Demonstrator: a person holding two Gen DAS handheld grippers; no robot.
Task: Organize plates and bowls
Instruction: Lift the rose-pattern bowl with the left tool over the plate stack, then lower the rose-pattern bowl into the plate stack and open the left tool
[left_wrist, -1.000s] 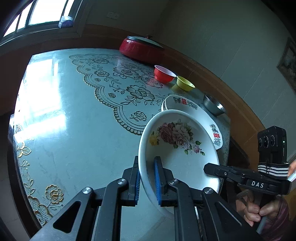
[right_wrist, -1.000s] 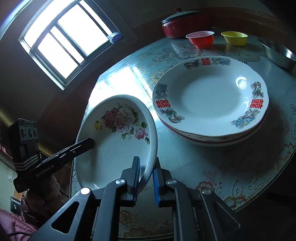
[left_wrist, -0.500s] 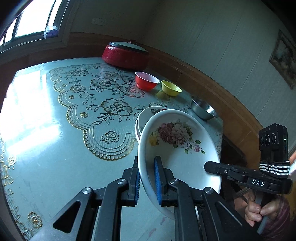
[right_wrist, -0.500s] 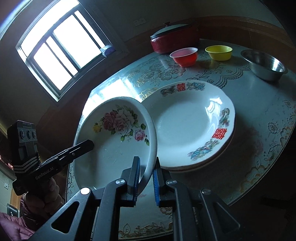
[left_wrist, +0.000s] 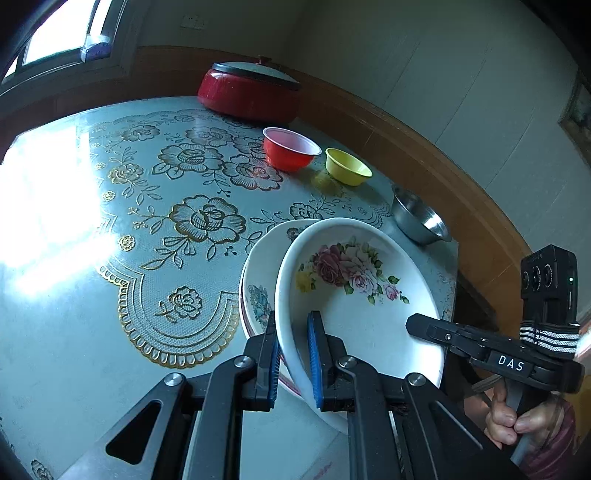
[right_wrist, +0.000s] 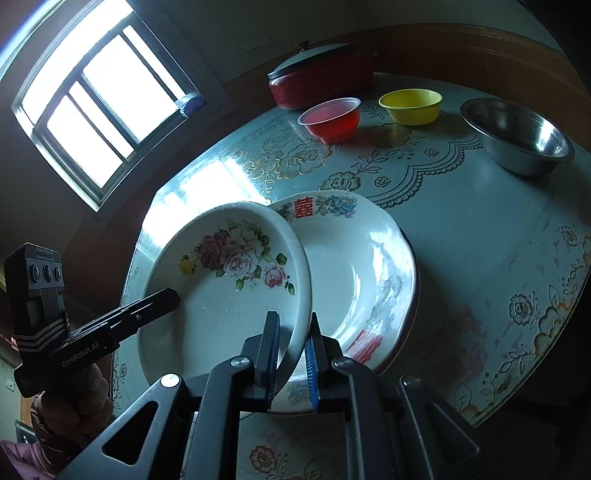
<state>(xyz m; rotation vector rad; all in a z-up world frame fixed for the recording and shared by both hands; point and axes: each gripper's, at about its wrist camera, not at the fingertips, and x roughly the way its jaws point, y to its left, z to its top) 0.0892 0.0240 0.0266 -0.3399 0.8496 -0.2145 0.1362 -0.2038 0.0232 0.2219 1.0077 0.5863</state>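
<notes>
A white rose-patterned plate (left_wrist: 354, 295) is held in the air by both grippers. My left gripper (left_wrist: 293, 354) is shut on its near rim; my right gripper (right_wrist: 293, 354) is shut on the opposite rim. It also shows in the right wrist view (right_wrist: 225, 291). It hangs tilted, partly over a stack of white plates with red characters (right_wrist: 354, 273), which sits on the table and shows in the left wrist view (left_wrist: 258, 280) behind the held plate. The right gripper (left_wrist: 417, 326) shows in the left wrist view, and the left gripper (right_wrist: 173, 295) in the right wrist view.
A red bowl (left_wrist: 290, 147), a yellow bowl (left_wrist: 347, 166) and a steel bowl (left_wrist: 419, 219) stand in a row behind the stack on the lace-patterned table (left_wrist: 110, 221). A red lidded pot (left_wrist: 247, 90) sits at the far edge. The table edge is close on the right.
Both grippers have carried the rose plate toward the stack of red-character plates; it now overlaps the stack's near side. Both grips are unchanged.
</notes>
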